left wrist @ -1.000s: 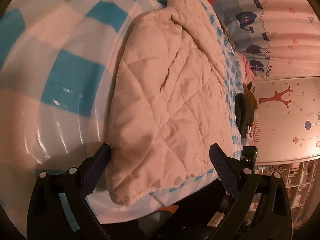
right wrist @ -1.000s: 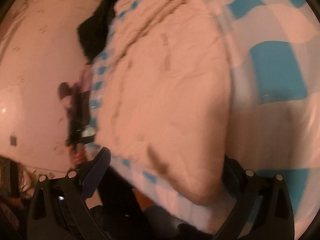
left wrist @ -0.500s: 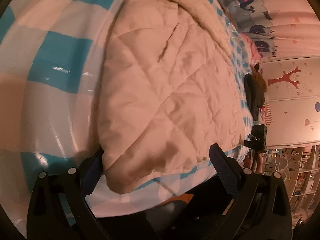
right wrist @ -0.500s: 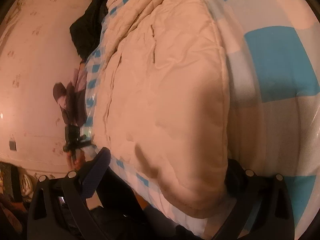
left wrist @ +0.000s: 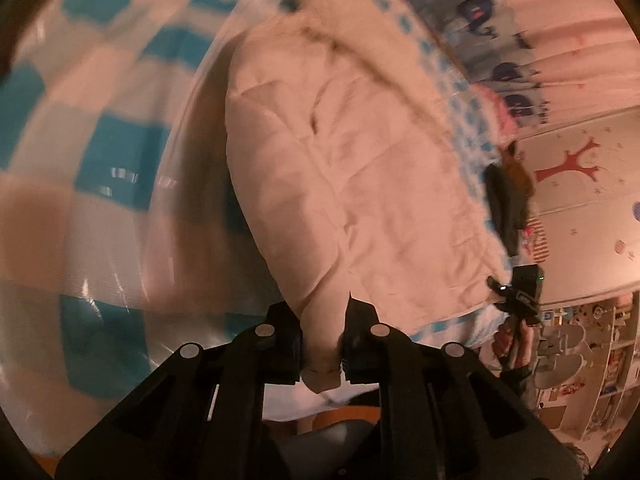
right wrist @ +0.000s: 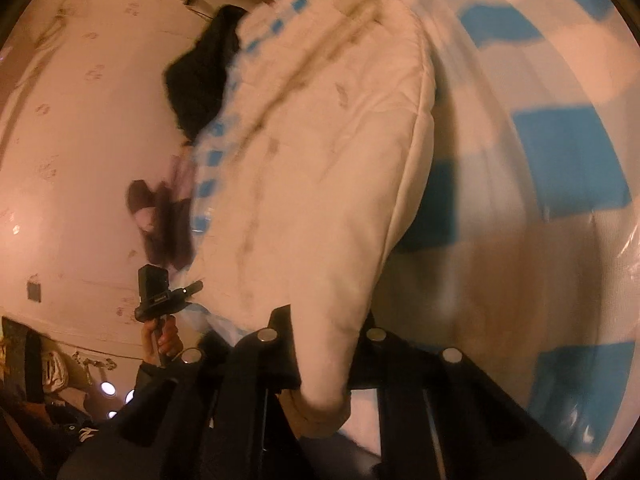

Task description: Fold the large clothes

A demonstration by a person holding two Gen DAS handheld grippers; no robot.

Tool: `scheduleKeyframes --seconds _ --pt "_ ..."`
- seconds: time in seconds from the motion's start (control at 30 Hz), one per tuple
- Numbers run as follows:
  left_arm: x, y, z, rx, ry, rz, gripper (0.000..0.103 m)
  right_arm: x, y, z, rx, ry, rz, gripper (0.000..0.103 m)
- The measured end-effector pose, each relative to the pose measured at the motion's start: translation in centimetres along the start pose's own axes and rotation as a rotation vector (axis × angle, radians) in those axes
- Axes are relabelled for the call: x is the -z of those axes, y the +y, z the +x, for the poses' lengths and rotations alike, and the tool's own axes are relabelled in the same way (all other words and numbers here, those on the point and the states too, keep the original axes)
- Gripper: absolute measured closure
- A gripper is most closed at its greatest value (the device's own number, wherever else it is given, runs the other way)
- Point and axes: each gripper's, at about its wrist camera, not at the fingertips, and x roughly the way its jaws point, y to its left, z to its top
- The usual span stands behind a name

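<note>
As both pinch quilted coat (left wrist: 352, 200), curtain (left wrist: 560, 40) left-only

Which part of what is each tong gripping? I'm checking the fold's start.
Both tongs, left and right, have just closed on the quilted coat's near corners.

Your left gripper (left wrist: 322, 344) hides the corner of the cream quilted garment (left wrist: 360, 184) it pinches, so you cannot see the pad faces. The right gripper (right wrist: 324, 356) buries its corner the same way. Motion blur smears the blue checked bed cover (left wrist: 120, 152) in both views, and the garment's stitching is soft in the right view. The shelves (left wrist: 592, 344) at the left view's edge hold items too small to make out. The dark bundle (right wrist: 204, 76) beyond the bed stays shapeless.
</note>
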Motion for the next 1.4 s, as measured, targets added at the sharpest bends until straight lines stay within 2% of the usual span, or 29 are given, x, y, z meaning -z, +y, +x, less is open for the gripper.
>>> scheduleKeyframes --seconds 0.17,0.33,0.47,0.53,0.6,0.63,0.7,0.77,0.8,0.83,0.87,0.9,0.97,1.13,1.27,1.33,1.4 --pt "1.3 -3.9 -6.1 0.043 -0.078 0.078 0.091 1.9 4.5 -3.3 -0.059 -0.02 -0.087 0.091" --pt "5.7 -4.0 -10.2 0.055 -0.06 0.121 0.091 7.0 6.6 -5.8 -0.068 0.054 -0.131 0.091" --pt "9.4 0.8 -8.3 0.055 0.048 0.053 0.087 10.7 3.9 -3.9 -0.008 0.159 -0.08 0.087" --pt "10.3 3.6 -6.4 0.049 0.087 -0.006 0.083 11.6 2.0 -2.5 0.014 0.196 -0.039 0.077" --pt "10.7 5.2 -5.5 0.074 0.088 -0.044 0.079 12.1 1.0 -1.6 0.024 0.207 -0.016 0.061" --pt "10.6 5.5 -5.5 0.098 0.08 -0.054 0.077 12.1 1.1 -1.5 0.019 0.192 -0.028 0.059" --pt "10.6 5.3 -5.5 0.098 0.083 -0.043 0.073 12.1 1.0 -1.5 0.013 0.19 -0.024 0.057" --pt "10.4 4.7 -5.3 0.095 0.084 -0.025 0.062 12.1 1.2 -0.9 0.021 0.184 -0.037 0.057" --pt "10.2 4.2 -5.1 0.077 0.079 -0.01 0.061 12.2 1.1 -0.7 0.014 0.173 -0.035 0.062" --pt "10.4 3.9 -4.9 0.064 0.072 -0.007 0.062 12.3 1.0 -0.5 0.004 0.164 -0.028 0.085" --pt "10.3 3.9 -4.8 0.058 0.065 -0.004 0.074 12.6 1.3 -0.3 -0.007 0.149 -0.025 0.087" --pt "10.4 3.8 -4.7 0.069 0.058 -0.005 0.087 12.9 1.5 -0.4 -0.032 0.118 -0.023 0.088" --pt "10.7 3.2 -5.2 0.079 0.032 0.001 0.09 13.5 2.3 -0.9 -0.08 0.06 -0.028 0.09" --pt "11.6 -0.2 -9.3 0.134 -0.061 0.074 0.091 14.6 4.6 -5.2 -0.246 -0.109 -0.06 0.091" --pt "13.5 -2.4 -14.4 0.201 -0.136 0.127 0.091 16.4 6.7 -8.8 -0.409 -0.193 -0.129 0.091" --pt "14.8 -2.4 -16.7 0.228 -0.176 0.125 0.091 17.5 7.1 -10.1 -0.49 -0.227 -0.161 0.091" --pt "15.6 -1.7 -17.6 0.244 -0.203 0.094 0.091 18.3 6.7 -10.6 -0.534 -0.259 -0.16 0.091"
